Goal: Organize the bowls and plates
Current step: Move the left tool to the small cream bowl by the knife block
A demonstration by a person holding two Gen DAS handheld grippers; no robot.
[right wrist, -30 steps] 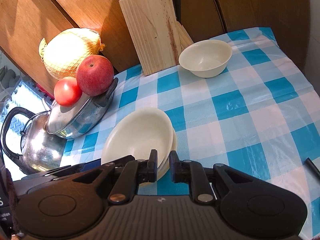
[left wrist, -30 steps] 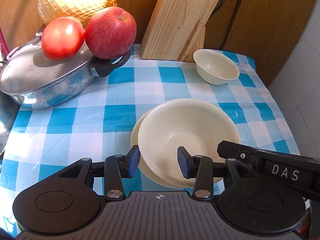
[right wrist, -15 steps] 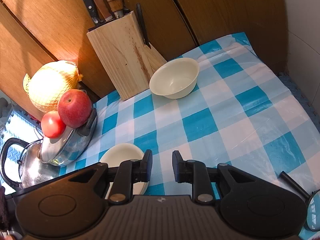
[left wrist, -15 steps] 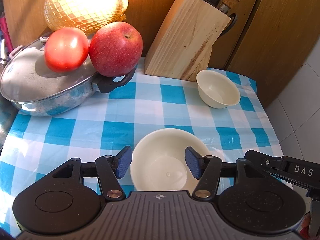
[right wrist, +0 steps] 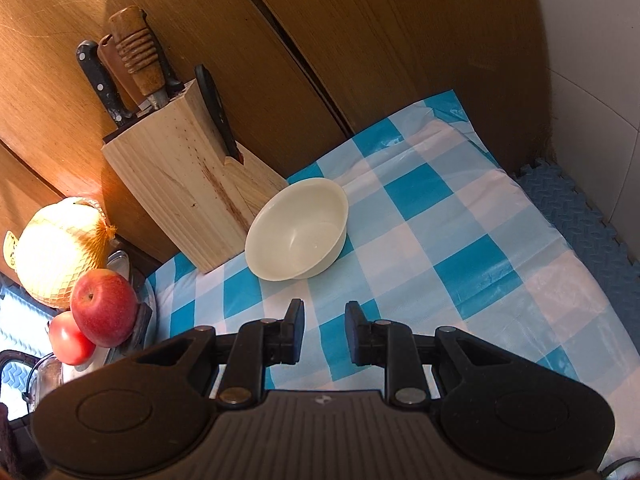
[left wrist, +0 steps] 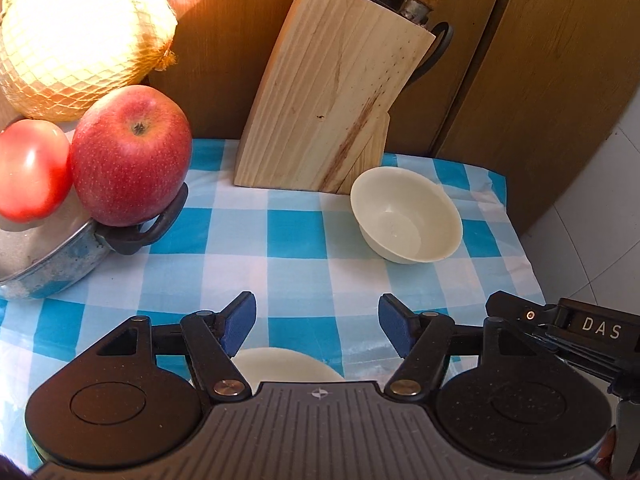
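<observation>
A small cream bowl (left wrist: pixel 406 220) stands on the blue checked tablecloth (left wrist: pixel 296 232) in front of the knife block; it also shows in the right wrist view (right wrist: pixel 298 228). The rim of a larger cream bowl (left wrist: pixel 286 364) peeks out just under my left gripper; the plate beneath it is hidden. My left gripper (left wrist: pixel 318 320) is open wide and empty, above and behind that stack. My right gripper (right wrist: pixel 324 328) is open a little and empty, short of the small bowl. Part of the right gripper (left wrist: pixel 568 328) shows in the left wrist view.
A wooden knife block (left wrist: pixel 332 96) with knives stands against the wooden cabinet. At left a steel pot (left wrist: pixel 52 252) carries a red apple (left wrist: pixel 132 156), a tomato (left wrist: pixel 30 168) and a netted melon (left wrist: pixel 80 36). The cloth's right edge drops to blue foam mats (right wrist: pixel 576 216).
Both grippers have risen and moved forward toward the small bowl. The stacked large bowl has slid almost out of view below. The left jaws opened wider, the right jaws opened slightly.
</observation>
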